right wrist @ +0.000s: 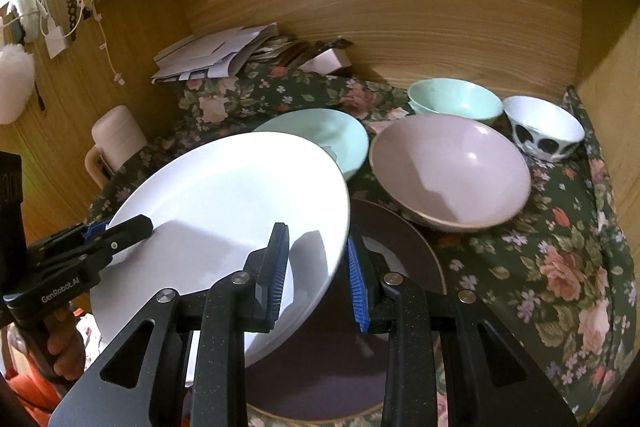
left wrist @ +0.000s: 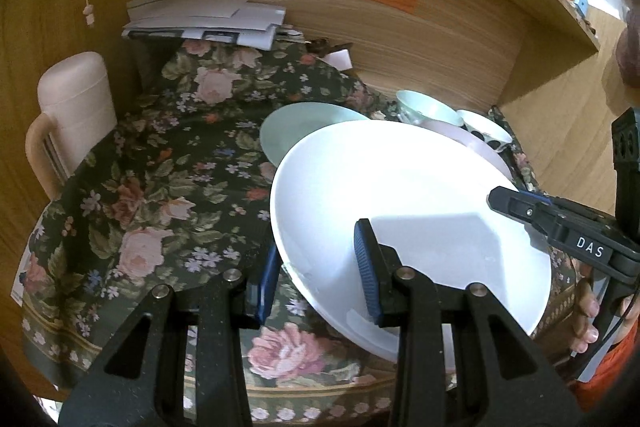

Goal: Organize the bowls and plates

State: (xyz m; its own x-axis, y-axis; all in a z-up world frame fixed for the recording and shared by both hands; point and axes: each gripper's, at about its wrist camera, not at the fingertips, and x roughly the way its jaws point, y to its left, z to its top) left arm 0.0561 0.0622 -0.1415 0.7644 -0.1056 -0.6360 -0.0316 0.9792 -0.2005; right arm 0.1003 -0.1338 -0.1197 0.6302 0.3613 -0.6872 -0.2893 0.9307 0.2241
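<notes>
Between your two grippers the white plate (right wrist: 224, 211) hangs tilted, left gripper (left wrist: 320, 279) and right gripper (right wrist: 318, 279) fingers each clamped on opposite rims. Dark plate (right wrist: 416, 267) sits directly below; your right side is nearer it.

I count three plates: white (right wrist: 224, 195), mint (right wrist: 320, 135), dark (right wrist: 400, 267). Three bowls: pink (right wrist: 452, 167), mint (right wrist: 456, 101), spotted (right wrist: 544, 131).

Flowered cloth (right wrist: 568, 267) over the table

On it: pink bowl (right wrist: 450, 171), green bowls (right wrist: 456, 101), spotted bowl (right wrist: 542, 131), dark plate (right wrist: 400, 267), papers (right wrist: 212, 55).
</notes>
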